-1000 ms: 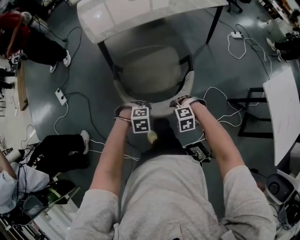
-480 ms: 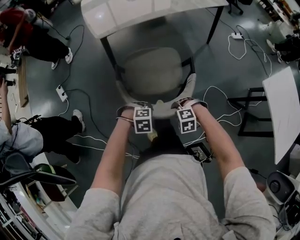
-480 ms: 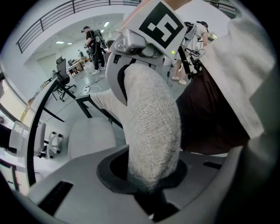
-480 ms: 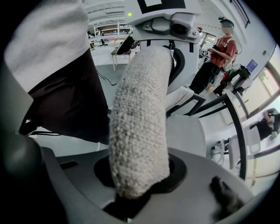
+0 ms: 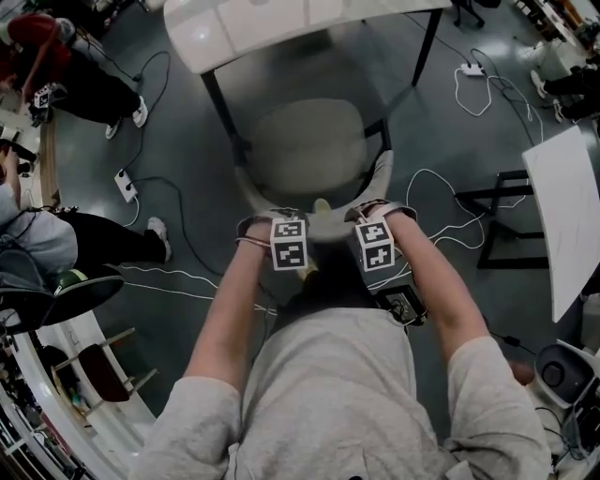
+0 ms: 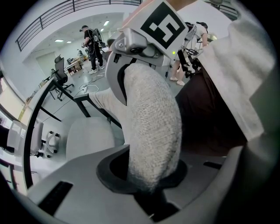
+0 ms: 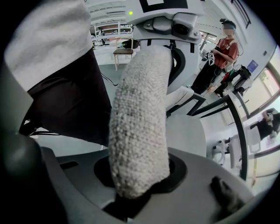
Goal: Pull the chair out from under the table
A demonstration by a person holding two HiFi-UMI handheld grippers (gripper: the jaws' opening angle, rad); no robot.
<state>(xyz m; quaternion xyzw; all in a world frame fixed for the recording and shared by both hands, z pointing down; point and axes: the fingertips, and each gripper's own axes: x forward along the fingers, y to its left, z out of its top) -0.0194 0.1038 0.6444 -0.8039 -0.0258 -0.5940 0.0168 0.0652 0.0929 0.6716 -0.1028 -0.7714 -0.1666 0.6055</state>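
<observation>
head view, chair: the chair (image 5: 305, 145) stands on the floor between the bench (image 5: 281, 23) legs. Its seat is right at the bench's near edge and looks mostly out from under it.
head view, grippers: the left gripper (image 5: 274, 225) and right gripper (image 5: 373, 225) sit side by side on the near top of the chair, one each side of centre, both pointing steeply down.
head view, hazards: cables (image 5: 441, 187) are lying loose near the chair's right side, so a leg could snag one, I reckon.
left gripper view, jaws: clamped on the backrest (image 6: 153, 131). The nubbly padded rail runs straight through them.
right gripper view, jaws: same deal, closed on that rail, with the seat (image 7: 188, 131) showing pale beyond it.
handling guess: stiff frame under soft padding, so the fabric squashes a bit before the grip bites. It looks grippy rather than slick. Probably not light, and the legs will drag.
where to grab: the top of the backrest, two spread holds like this, so it comes out straight instead of twisting.
</observation>
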